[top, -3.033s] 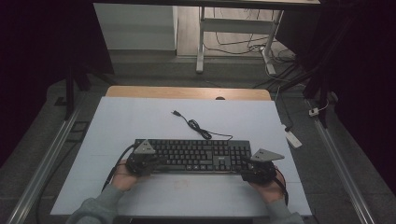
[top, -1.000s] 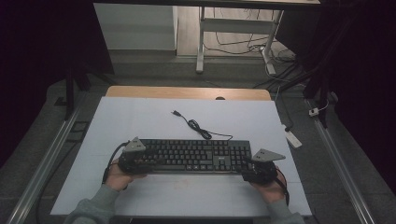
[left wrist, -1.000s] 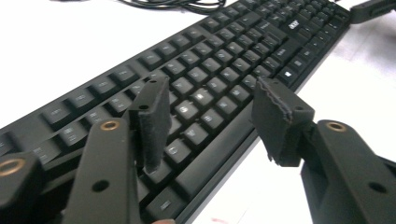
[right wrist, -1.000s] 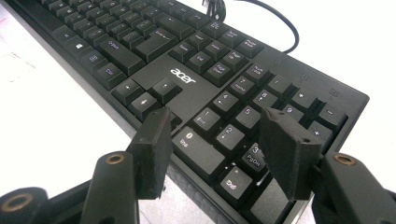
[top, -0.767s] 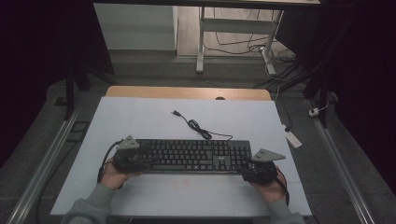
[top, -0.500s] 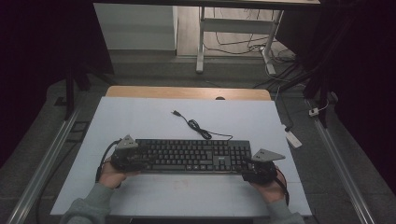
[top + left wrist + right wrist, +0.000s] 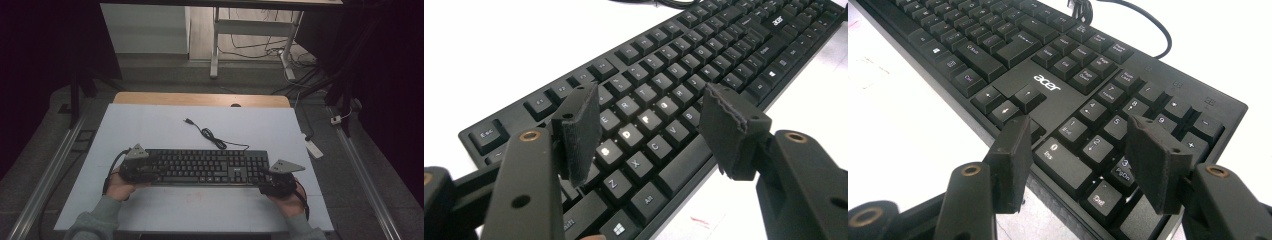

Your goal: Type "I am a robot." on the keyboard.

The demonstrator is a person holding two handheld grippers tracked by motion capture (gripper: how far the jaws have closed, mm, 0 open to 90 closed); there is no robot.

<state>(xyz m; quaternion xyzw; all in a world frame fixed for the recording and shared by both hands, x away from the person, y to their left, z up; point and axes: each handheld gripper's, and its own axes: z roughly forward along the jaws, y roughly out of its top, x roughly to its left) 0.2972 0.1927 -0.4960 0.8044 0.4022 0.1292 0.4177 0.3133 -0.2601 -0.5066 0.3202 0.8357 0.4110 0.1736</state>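
We see the black keyboard lying flat across the near half of the white table, its cable curling toward the far edge. The left gripper hovers over the keyboard's left end, jaws apart and just opened wider (nothing pinched between them). The right gripper sits at the number-pad end, jaws apart too, straddling the near edge.
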